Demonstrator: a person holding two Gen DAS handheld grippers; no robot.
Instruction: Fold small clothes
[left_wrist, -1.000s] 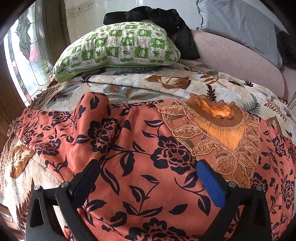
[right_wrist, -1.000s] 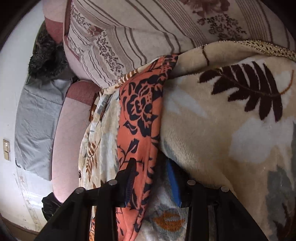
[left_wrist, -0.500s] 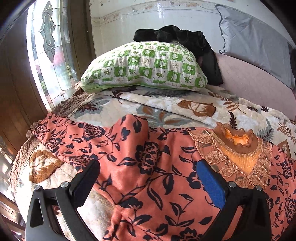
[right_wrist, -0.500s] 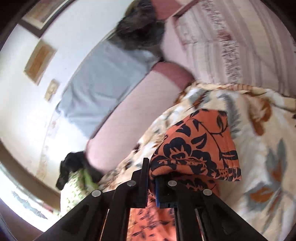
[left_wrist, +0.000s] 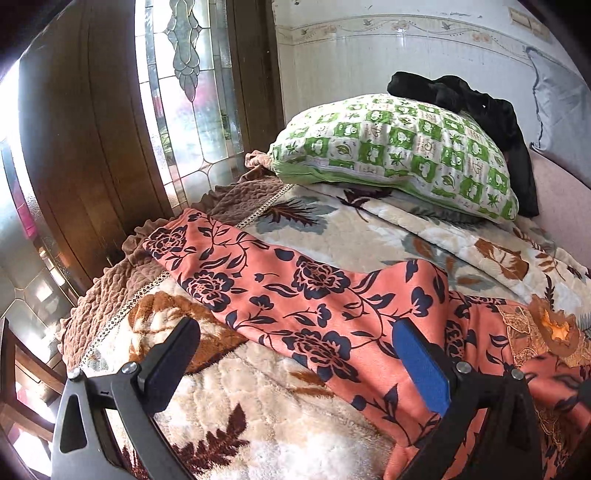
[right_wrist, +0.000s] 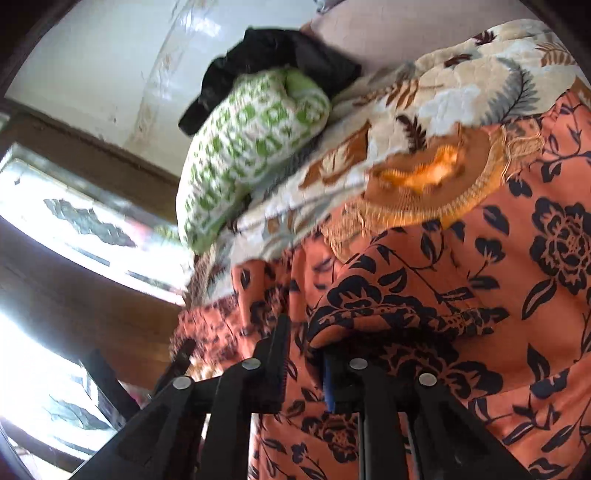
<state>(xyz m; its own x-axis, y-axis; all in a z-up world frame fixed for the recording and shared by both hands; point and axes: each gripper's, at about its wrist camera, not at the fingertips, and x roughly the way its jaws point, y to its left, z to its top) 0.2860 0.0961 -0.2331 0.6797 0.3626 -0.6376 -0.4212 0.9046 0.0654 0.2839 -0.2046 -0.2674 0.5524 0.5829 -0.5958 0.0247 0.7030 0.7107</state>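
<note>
An orange dress with dark flowers lies spread on the blanket, its embroidered neckline at the right. One long sleeve stretches left toward the bed's edge. My left gripper hovers open just above that sleeve, nothing between its fingers. In the right wrist view the other sleeve is folded over onto the dress body, and its folded end rests over the blue pad. My right gripper has its jaws opening, a narrow gap between them, the pads no longer clamped on the cloth.
A green-and-white checked pillow with a black garment on it lies at the head of the bed. A grey pillow leans at the back right. A wooden door with stained glass stands close to the bed's left edge.
My left gripper swung left from the dress body to the outstretched sleeve. My right gripper shut on the other sleeve, carried it across onto the dress, rolled over, and its jaws have parted.
</note>
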